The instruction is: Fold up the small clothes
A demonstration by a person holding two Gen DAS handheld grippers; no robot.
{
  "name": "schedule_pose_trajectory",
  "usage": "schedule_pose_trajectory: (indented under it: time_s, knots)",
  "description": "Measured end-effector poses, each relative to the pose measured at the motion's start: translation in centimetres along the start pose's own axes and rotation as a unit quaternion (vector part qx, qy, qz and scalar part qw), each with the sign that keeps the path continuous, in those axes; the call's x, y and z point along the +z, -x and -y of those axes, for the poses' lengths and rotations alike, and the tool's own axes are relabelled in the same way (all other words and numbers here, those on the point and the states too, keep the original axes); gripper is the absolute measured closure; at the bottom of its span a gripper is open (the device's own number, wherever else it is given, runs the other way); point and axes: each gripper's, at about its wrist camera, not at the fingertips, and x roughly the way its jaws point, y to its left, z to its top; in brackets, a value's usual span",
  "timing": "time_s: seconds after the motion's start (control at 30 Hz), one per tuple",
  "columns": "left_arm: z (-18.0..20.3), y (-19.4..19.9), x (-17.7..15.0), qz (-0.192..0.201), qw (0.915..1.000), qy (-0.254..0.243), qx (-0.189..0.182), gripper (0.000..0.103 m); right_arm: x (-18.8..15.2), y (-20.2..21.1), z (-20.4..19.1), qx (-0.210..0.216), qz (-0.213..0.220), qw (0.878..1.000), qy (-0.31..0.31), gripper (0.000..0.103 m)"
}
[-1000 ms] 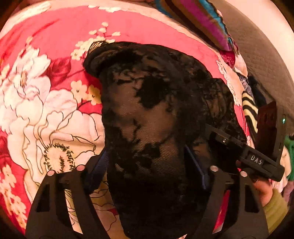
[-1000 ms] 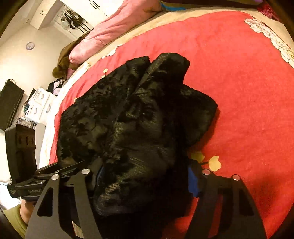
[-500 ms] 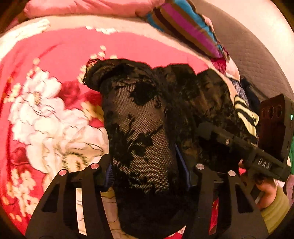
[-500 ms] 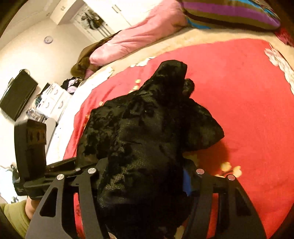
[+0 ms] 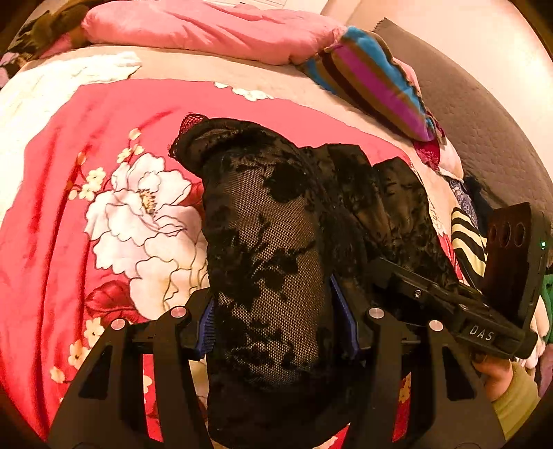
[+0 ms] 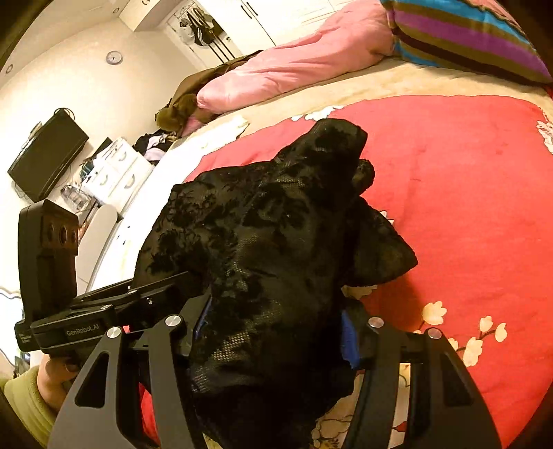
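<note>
On the left of my left view lies the red floral bedspread (image 5: 86,214), with a big white flower printed on it. In the middle hangs the black lace garment (image 5: 266,262), bunched and draped over the bed. My left gripper (image 5: 276,324) has its jaws apart at both sides of the lace, and the cloth fills the gap and hides the blue pads, so I cannot tell if they clench it. At the far side I see a pink quilt (image 5: 214,31), and to the right of it a striped pillow (image 5: 373,76). On the right, my right gripper (image 5: 449,304) reaches into the right edge of the same garment.

In my right view, my left gripper (image 6: 114,311) comes in from the left and its tip goes under the near left edge of the lace. Far left on the wall there is a dark screen (image 6: 48,152) and a round clock (image 6: 114,57). The black lace garment (image 6: 276,248) stands up in the middle as a crumpled heap, its far corner raised over the bedspread (image 6: 466,193). The jaws of my right gripper (image 6: 276,338) stand at both sides of the near part of the heap; also here I cannot tell whether they clench. The pink quilt (image 6: 293,69) and the striped pillow (image 6: 466,38) lie far right.
</note>
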Motion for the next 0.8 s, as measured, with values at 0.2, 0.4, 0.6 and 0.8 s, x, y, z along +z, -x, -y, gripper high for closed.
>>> schedule_pose_trajectory:
  time_s: [0.2,0.4,0.6,0.8]
  knots:
    - [-0.5,-0.1,-0.4,-0.003,1.0,0.009,0.001,0.056,0.1,-0.4,-0.4,-0.007,-0.005,1.0,0.001,0.046]
    - [-0.5,-1.1,-0.6,-0.017,0.9997,0.017,0.009,0.056,-0.1,-0.9,-0.3,-0.021,-0.013,1.0,-0.007,0.046]
    - [-1.3,-2.9,-1.2,-0.057,0.997,0.033,0.042,0.043,-0.8,-2.2,0.7,-0.071,-0.05,0.996,-0.026,0.043]
    - [-1.9,-3.2,-1.6,-0.059,0.9968,0.032,0.044,0.035,-1.7,-2.8,1.5,-0.097,-0.062,0.992,-0.054,0.035]
